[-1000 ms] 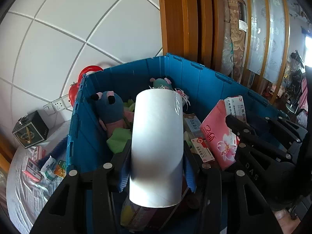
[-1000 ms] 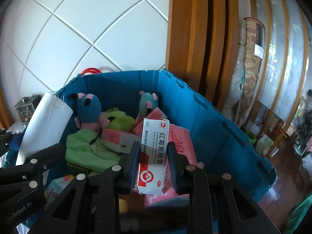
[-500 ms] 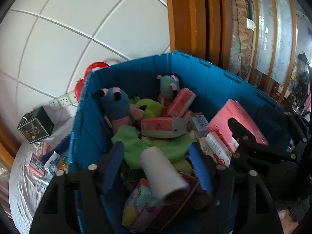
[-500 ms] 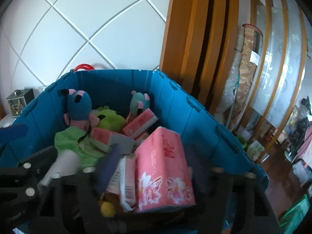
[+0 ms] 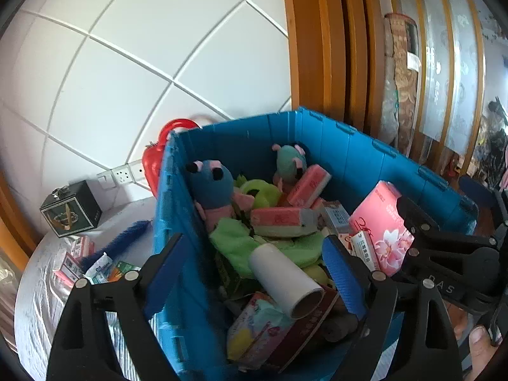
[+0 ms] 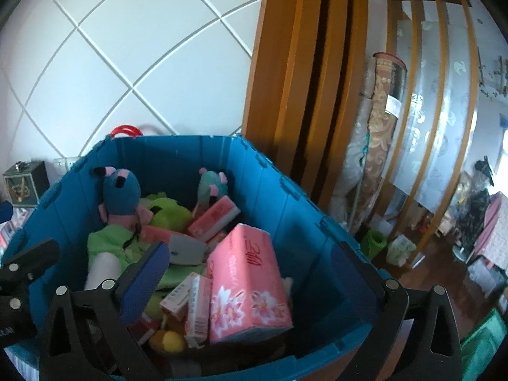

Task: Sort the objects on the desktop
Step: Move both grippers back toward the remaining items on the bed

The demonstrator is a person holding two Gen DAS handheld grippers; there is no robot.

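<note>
A blue bin (image 5: 365, 158) holds plush toys, pink packs and boxes. A white roll (image 5: 285, 281) lies loose on the green cloth inside it. My left gripper (image 5: 253, 239) hangs above the roll with its jaws opening, the pads clear of it. In the right wrist view my right gripper (image 6: 250, 250) is over the bin (image 6: 177, 158), jaws opening wide, with nothing pressed between them. Below it a red-and-white medicine box (image 6: 197, 308) leans against a pink tissue pack (image 6: 247, 282). The roll (image 6: 101, 270) shows at the left.
Left of the bin, a white-clothed table (image 5: 41, 301) carries a dark green box (image 5: 71, 214), small packets (image 5: 73, 260) and a blue brush (image 5: 127, 235). A red plastic item (image 5: 155, 158) sits behind the bin. A wooden door frame (image 6: 295, 79) stands right.
Both grippers opened. The white roll left the left gripper and fell into the bin. The medicine box left the right gripper and landed beside the pink tissue pack.
</note>
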